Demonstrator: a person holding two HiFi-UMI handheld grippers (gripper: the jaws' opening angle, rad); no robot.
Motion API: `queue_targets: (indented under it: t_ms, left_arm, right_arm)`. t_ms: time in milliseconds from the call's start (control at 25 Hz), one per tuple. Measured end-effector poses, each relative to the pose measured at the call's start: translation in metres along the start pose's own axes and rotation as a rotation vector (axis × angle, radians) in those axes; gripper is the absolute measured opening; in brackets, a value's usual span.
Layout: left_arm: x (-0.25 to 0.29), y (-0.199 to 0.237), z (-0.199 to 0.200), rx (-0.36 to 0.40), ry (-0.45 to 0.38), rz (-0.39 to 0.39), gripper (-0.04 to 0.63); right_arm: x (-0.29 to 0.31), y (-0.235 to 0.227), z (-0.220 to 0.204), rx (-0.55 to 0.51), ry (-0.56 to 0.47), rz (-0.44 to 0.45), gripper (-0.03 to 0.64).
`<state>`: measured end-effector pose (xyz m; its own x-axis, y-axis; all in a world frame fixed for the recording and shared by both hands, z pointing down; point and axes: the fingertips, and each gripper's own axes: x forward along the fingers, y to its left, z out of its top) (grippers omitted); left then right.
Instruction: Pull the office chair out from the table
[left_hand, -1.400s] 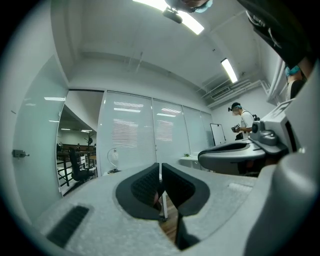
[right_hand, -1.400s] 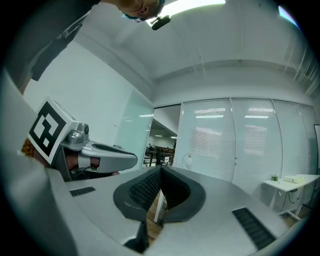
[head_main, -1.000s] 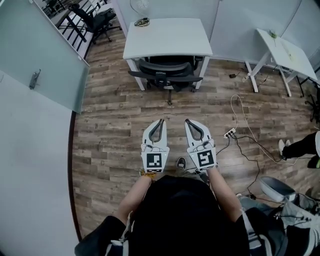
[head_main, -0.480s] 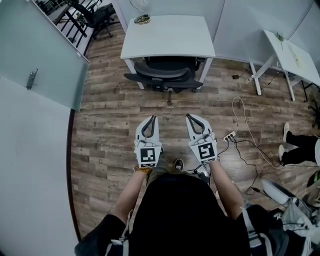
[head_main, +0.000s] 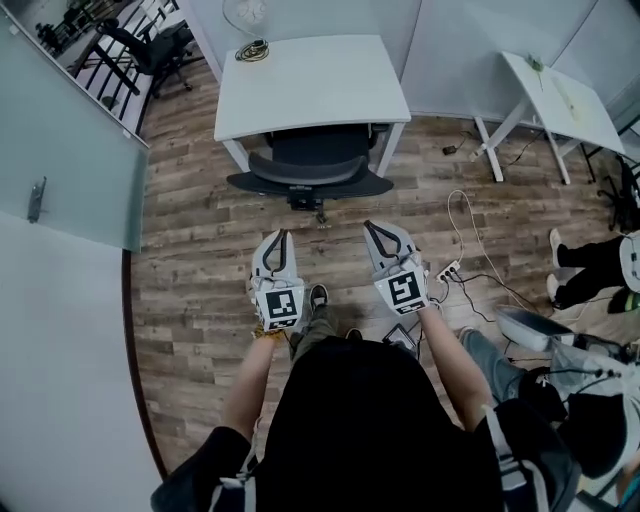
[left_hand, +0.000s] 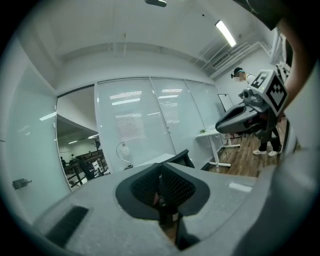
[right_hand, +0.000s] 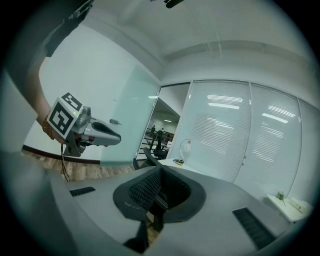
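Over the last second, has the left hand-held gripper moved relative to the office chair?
Yes. In the head view the left hand-held gripper has come closer to the office chair under the white table; the floor gap between them is narrower.

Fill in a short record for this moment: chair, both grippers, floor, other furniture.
chair: black office chair, tucked under the white table, not yet pulled out
left gripper: jaws together, nothing between them, apart from the chair
right gripper: jaws together, nothing between them, apart from the chair
floor: wood floor; power strip with cables beside the right gripper
other furniture: second table at the right, also white
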<state>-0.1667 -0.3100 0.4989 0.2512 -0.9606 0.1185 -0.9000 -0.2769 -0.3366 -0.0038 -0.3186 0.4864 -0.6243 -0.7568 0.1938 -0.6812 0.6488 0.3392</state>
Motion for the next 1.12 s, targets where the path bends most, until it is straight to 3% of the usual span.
queue_targets:
  t_ms: [160,520,680,880,1120]
  left_arm:
    - [0.024,0.022,-0.028,0.077,0.026,-0.048,0.032]
    - [0.085,0.056,-0.090,0.365,0.111,-0.241,0.034]
    - [0.106,0.060,-0.118,0.496,0.138,-0.355,0.036]
    - [0.129,0.065,-0.155,0.629,0.199,-0.475,0.130]
    - [0.148,0.067,-0.189,0.738,0.270,-0.578,0.153]
  right_arm:
    - [0.029,-0.010,-0.011,-0.081,0.062,-0.003,0.008]
    - [0.097,-0.013,-0.047,-0.262,0.205,0.082,0.010]
    - [0.117,-0.009,-0.071,-0.335,0.299,0.122,0.083]
    - [0.140,-0.001,-0.105,-0.470,0.425,0.212,0.115]
    - [0.159,-0.001,-0.143,-0.557,0.521,0.289,0.126]
